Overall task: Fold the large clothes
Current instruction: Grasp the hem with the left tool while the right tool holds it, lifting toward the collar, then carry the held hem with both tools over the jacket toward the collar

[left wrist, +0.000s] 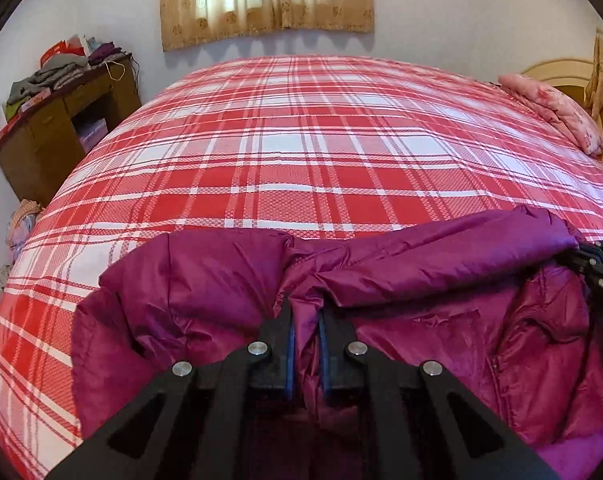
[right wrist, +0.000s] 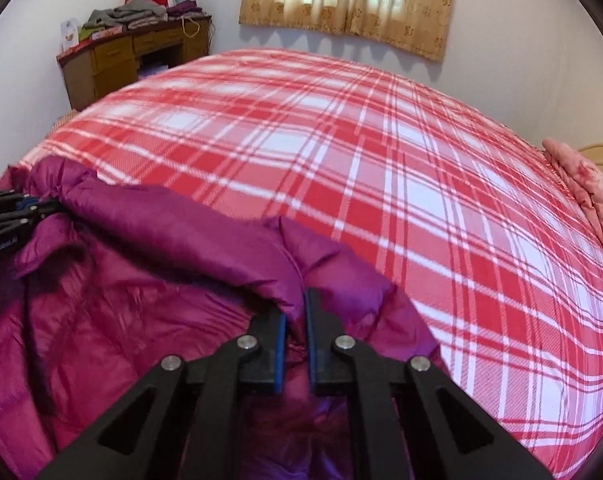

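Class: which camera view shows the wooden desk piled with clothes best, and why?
The right wrist view: the wooden desk shows its whole front, drawers and piled top. The left wrist view catches the desk at the picture's edge, angled and stretched by the lens.

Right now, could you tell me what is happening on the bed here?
A person is folding a purple padded jacket on a bed with a red plaid cover. The left gripper and the right gripper are each shut on a pinch of its fabric along the far edge. No fold is made yet.
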Demonstrator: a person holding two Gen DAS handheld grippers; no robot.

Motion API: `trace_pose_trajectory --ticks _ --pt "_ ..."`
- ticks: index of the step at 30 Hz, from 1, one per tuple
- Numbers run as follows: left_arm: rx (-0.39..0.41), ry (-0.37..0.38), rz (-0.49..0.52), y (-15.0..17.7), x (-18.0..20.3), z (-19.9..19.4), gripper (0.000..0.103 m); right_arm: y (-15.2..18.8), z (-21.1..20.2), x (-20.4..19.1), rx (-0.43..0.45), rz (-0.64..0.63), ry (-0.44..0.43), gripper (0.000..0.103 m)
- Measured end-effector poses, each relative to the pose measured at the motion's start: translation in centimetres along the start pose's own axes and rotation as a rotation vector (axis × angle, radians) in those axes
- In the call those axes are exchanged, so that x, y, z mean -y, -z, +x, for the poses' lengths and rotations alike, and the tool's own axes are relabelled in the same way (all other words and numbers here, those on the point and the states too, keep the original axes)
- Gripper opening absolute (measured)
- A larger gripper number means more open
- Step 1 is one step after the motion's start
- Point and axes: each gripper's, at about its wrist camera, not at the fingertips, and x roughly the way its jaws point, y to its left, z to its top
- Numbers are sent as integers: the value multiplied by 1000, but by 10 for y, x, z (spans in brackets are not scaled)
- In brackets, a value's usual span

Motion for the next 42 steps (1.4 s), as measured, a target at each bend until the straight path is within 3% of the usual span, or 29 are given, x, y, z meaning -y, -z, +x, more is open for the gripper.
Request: trace_pose_trajectory --ticks 5,8,10,11,12,13,16,18,23,28,33,42 --pt "3 -9 -12 -2 0 -4 10 8 10 -13 -39 -76 64 9" --pt "26 -3 -53 -6 -6 -25 22 8 9 -12 -42 -83 65 10" --pt "52 -7 -63 -7 -8 -40 50 8 4 -11 -45 -83 52 15" --pt "78 -11 -64 -8 -9 -51 60 8 1 -10 -45 -78 43 26" --pt "106 -26 -66 -10 -11 -60 78 9 -2 -8 -47 -72 40 30" --pt "142 -43 -74 -12 -14 -69 83 10 -6 -5 -46 -69 33 37" --pt "200 -59 -110 -27 -23 -86 83 13 -25 3 -40 -83 6 46" --pt "212 -80 -136 -40 -25 -87 83 12 -38 8 -25 -77 -7 46" --pt "178 -93 -102 -55 1 -57 83 -9 -64 21 54 91 -85 46" --pt "102 -145 -68 -35 18 -15 83 -29 -32 13 67 262 -135 43" --pt "31 -140 -80 -13 13 13 83 -5 11 -9 -3 221 -137 38" --pt "-16 -125 -93 -9 11 28 87 4 16 -14 6 187 -114 37"
